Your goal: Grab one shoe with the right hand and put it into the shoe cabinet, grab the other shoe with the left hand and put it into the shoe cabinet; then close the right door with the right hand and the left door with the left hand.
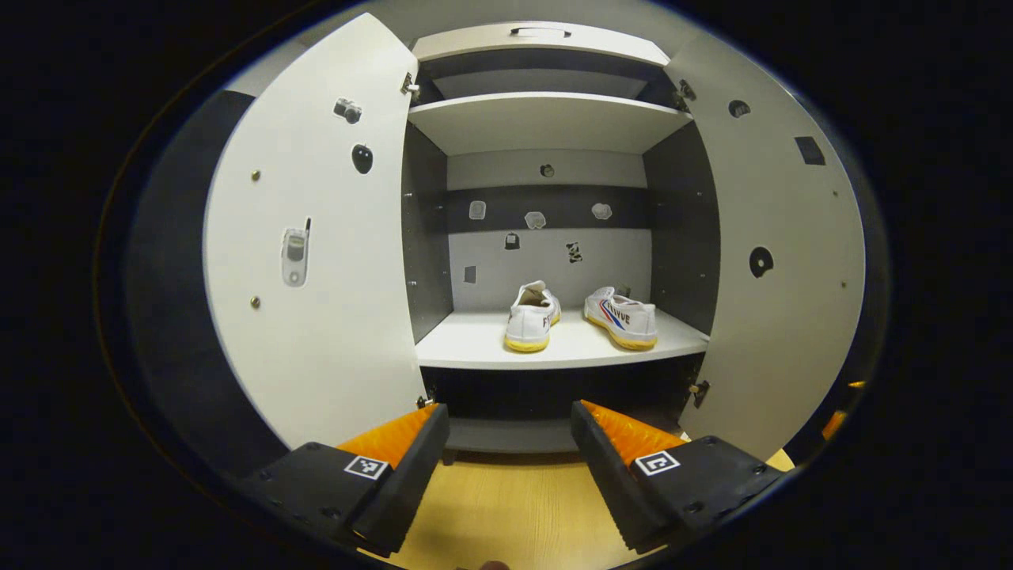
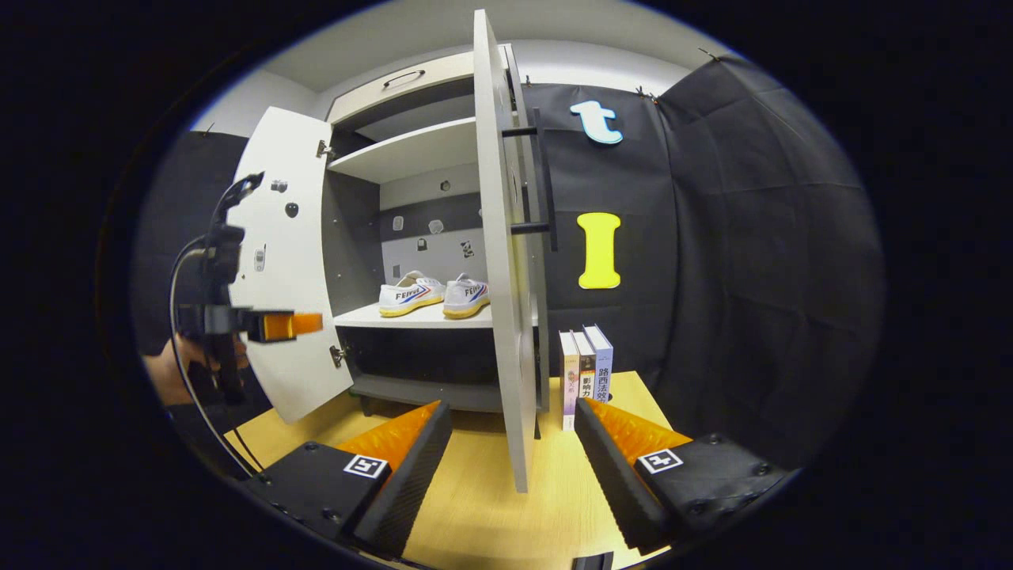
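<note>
Left gripper [image 1: 510,419]: jaws spread, empty, over the tabletop [image 1: 506,507], facing the cabinet.
Right gripper [image 2: 513,419]: jaws spread, empty, either side of the right door's [image 2: 500,261] edge.
Shoes: left shoe [image 1: 532,318] and right shoe [image 1: 622,317], side lettering too blurred to read surely, near each other on the shoe cabinet's [image 1: 554,340] lower shelf.
Doors: left door [image 1: 316,245] and right door both open.
Books [image 2: 584,372]: upright beside the cabinet.

The wooden desk [image 2: 483,507] carries the shoe cabinet [image 2: 411,392] and three upright books [image 2: 586,372] beside it; two shoes [image 1: 578,321] rest on the cabinet's shelf [image 1: 475,348].
</note>
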`<state>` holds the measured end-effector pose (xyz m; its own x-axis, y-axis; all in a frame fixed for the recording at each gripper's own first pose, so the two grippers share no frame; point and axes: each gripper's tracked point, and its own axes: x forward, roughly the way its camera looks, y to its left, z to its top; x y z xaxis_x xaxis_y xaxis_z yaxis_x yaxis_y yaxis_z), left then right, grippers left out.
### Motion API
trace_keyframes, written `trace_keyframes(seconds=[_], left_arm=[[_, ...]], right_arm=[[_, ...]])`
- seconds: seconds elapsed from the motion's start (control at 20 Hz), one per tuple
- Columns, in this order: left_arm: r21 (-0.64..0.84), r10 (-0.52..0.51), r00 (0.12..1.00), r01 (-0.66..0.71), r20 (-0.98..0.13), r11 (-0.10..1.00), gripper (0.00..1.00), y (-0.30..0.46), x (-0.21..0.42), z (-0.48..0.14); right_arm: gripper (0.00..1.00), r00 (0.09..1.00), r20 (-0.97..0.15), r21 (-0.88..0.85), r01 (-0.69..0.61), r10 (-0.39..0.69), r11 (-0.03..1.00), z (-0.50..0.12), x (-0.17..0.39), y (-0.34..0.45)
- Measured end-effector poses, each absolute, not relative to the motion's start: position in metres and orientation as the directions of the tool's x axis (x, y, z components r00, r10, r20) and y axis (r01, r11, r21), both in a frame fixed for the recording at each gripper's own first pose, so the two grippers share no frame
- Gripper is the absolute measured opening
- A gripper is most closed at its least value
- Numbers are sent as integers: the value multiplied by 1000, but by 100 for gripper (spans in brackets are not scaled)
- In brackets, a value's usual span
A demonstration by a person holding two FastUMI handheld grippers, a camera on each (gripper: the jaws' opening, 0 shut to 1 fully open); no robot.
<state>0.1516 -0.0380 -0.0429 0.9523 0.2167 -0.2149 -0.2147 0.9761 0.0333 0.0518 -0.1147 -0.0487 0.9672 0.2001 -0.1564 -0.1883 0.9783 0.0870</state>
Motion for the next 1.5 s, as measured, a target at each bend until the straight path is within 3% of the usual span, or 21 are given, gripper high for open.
trace_keyframes(seconds=[0.1, 0.25, 0.55, 0.9, 1.05, 1.2, 1.5], left_arm=[[43, 208, 955, -204, -210, 978, 97, -39, 133, -46], [9, 102, 971, -103, -216, 995, 97, -56, 122, -55], [11, -13, 975, 16, -220, 1000, 97, -49, 102, -57], [5, -47, 981, 49, -187, 999, 97, -45, 95, -57], [-16, -45, 986, 43, -162, 999, 97, -46, 86, -53], [-19, -35, 984, 32, -174, 999, 97, -46, 74, -59], [-63, 15, 974, -30, -225, 998, 97, -34, 58, -75]], right_arm=[[99, 977, -140, 83, -153, 164, 985, -36, 50, -114], [99, 988, -113, 98, -93, 104, 991, -11, 43, -115], [98, 999, -14, 104, 32, -30, 994, 72, 44, -153], [98, 988, 16, 197, 146, -153, 969, 109, 102, -220], [98, 982, -24, 177, 188, -187, 966, 100, 130, -249], [98, 986, -7, 141, 164, -164, 976, 113, 152, -252], [98, 1000, 3, 34, 7, -7, 999, 123, 186, -212]])
